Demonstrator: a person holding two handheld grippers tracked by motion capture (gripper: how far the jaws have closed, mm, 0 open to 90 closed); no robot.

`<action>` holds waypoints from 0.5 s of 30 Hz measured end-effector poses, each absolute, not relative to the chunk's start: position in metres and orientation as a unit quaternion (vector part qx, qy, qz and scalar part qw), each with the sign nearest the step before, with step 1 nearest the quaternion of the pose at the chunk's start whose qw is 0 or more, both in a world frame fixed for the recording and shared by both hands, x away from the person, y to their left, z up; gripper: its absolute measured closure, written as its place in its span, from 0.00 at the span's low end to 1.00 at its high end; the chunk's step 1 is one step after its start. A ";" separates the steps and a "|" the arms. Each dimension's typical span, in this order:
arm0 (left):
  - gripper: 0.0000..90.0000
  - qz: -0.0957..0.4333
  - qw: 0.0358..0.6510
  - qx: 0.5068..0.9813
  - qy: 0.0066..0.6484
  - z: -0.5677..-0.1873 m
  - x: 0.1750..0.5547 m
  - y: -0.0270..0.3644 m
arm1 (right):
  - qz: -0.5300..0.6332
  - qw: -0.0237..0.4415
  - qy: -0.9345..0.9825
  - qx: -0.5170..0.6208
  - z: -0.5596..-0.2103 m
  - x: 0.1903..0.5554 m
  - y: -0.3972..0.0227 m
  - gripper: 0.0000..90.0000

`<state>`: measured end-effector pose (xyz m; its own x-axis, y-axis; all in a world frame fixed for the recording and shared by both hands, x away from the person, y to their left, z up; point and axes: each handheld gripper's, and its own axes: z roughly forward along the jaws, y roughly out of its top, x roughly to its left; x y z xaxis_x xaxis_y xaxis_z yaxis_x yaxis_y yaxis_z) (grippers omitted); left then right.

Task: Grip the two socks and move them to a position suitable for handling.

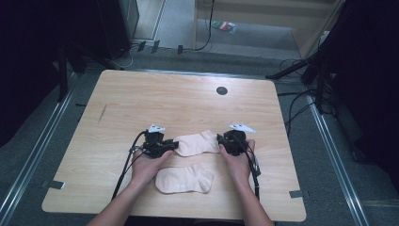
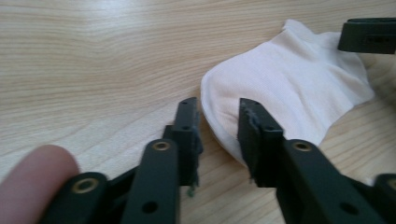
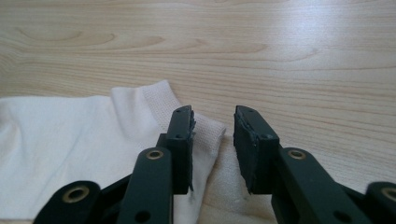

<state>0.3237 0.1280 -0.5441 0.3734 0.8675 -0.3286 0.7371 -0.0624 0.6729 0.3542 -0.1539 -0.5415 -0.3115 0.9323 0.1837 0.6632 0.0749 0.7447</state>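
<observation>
1. My left tool (image 1: 173, 145) sits at the toe end of the far sock (image 1: 197, 143), which lies flat in the near half of the counter (image 1: 141, 94), a little toward the right edge. Its jaws are part-way closed around the toe fold, and I see no pinch yet: released.
2. My right tool (image 1: 220, 140) straddles the cuff end (image 3: 205, 135) the same way, jaws apart with the fabric between them, not clenched.
3. Risk: if the jaws close too high, I judge they will skim the thin fabric and come up empty.
4. If one end grips and the other slips, the sock will likely swing and bunch.
5. The second sock (image 1: 184, 179) lies just nearer the near edge; a low sweep could drag it.
</observation>
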 end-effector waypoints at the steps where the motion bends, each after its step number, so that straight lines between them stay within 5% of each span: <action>1: 0.83 0.081 0.401 0.725 0.554 -0.544 0.324 0.128 | 0.384 0.176 0.714 0.559 -0.542 0.354 -0.153 0.78; 7: 0.99 0.084 0.393 0.738 0.543 -0.545 0.324 0.129 | 0.373 0.177 0.723 0.555 -0.544 0.353 -0.150 0.87; 15: 1.00 0.082 0.389 0.747 0.532 -0.543 0.323 0.132 | 0.369 0.183 0.735 0.538 -0.542 0.350 -0.146 0.99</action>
